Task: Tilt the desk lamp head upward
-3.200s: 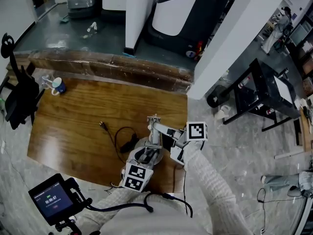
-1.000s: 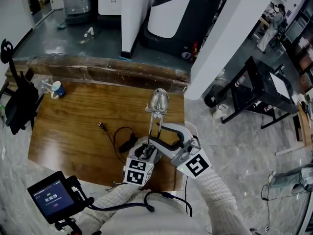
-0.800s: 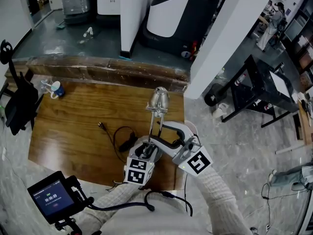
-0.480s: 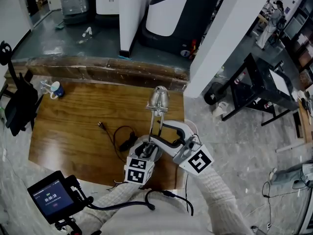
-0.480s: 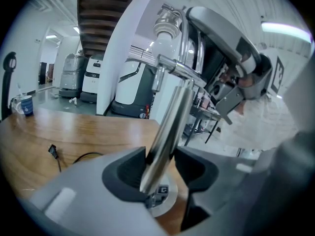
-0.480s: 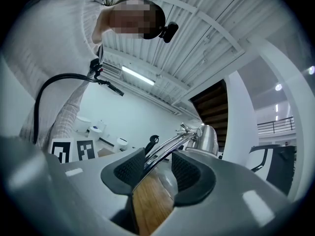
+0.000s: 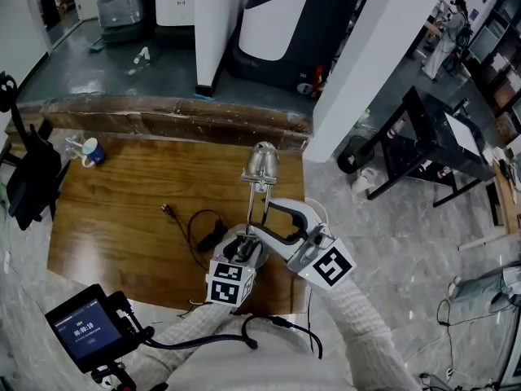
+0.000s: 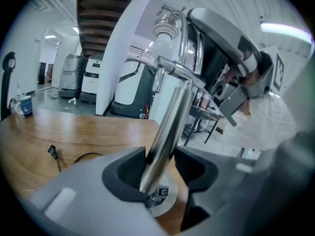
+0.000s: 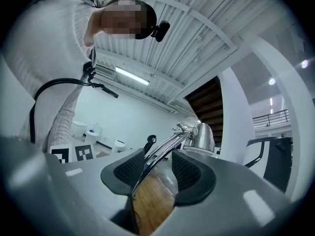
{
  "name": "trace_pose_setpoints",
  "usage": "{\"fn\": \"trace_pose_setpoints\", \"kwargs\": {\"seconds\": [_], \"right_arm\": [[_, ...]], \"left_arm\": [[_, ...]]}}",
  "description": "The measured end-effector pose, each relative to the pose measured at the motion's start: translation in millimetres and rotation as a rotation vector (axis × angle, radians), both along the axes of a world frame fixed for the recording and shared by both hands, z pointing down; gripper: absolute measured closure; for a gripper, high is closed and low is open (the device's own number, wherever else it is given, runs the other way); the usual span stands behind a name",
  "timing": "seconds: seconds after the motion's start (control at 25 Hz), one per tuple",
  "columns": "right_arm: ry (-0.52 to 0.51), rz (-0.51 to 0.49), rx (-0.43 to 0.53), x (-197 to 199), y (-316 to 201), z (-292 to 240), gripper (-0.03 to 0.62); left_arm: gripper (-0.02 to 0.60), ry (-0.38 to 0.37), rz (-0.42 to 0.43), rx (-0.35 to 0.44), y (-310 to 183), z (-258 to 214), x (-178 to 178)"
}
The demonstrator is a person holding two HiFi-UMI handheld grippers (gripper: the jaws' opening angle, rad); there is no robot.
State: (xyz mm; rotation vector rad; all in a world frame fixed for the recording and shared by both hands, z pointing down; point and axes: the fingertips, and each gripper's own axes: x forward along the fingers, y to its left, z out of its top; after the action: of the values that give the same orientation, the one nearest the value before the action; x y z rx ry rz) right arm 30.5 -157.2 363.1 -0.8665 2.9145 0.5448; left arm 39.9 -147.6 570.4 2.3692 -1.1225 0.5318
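Two grips hold: our left tool (image 8: pixel 160 168) clamps the lamp stem (image 8: pixel 165 132), our right tool (image 9: pixel 153 167) the lamp arm (image 9: pixel 165 149). The lamp head (image 7: pixel 262 163) has risen above the stem; we judge tilting nearly done.

**Open workshop around a wooden table**

A glossy wooden table (image 7: pixel 114 218) spreads beneath the left gripper (image 7: pixel 244 252) and right gripper (image 7: pixel 265 233). Ahead of them a white pillar (image 7: pixel 366 55) rises, with white-and-black machines (image 7: pixel 277 15) farther off. Right of the right gripper lie pale marbled floor (image 7: pixel 391 235) and a black metal stand (image 7: pixel 431 137). A black chair (image 7: pixel 28 177) stands left of the left gripper. A strip light (image 9: pixel 132 76) glows on the ribbed ceiling (image 9: pixel 197 28).
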Motion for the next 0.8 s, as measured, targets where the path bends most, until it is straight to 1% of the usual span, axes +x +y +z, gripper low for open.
{"fn": "trace_pose_setpoints", "kwargs": {"seconds": [0.16,0.24,0.32,0.4,0.52,0.68,0.72,0.8], "right_arm": [[-0.002,0.028,0.003,1.9,-1.8,1.0,0.424],[-0.025,0.041,-0.008,6.1,-4.4,0.5,0.413],[-0.065,0.056,-0.030,12.8,-7.4,-1.9,0.394],[-0.116,0.090,-0.062,24.1,-10.2,-4.2,0.402],[-0.198,0.171,-0.120,44.8,-14.0,-4.5,0.411],[-0.281,0.288,-0.198,62.4,-15.2,5.6,0.449],[-0.298,0.321,-0.221,65.3,-13.7,9.9,0.470],[-0.343,0.382,-0.266,69.5,-6.1,18.9,0.536]], "left_arm": [[0.403,0.004,0.000,-0.001,-0.7,0.4,-0.8],[0.403,0.006,0.000,0.001,-1.5,0.6,-1.9],[0.403,0.008,-0.003,0.005,-2.0,0.9,-3.4],[0.404,0.015,-0.007,0.009,-2.6,-0.7,-4.7],[0.410,0.028,-0.011,0.024,-4.4,-6.0,-6.2],[0.412,0.037,-0.022,0.037,-7.6,-11.3,-10.9],[0.423,0.044,-0.030,0.043,-7.9,-14.1,-13.3],[0.460,0.062,-0.052,0.068,-5.3,-22.4,-17.5]]}}
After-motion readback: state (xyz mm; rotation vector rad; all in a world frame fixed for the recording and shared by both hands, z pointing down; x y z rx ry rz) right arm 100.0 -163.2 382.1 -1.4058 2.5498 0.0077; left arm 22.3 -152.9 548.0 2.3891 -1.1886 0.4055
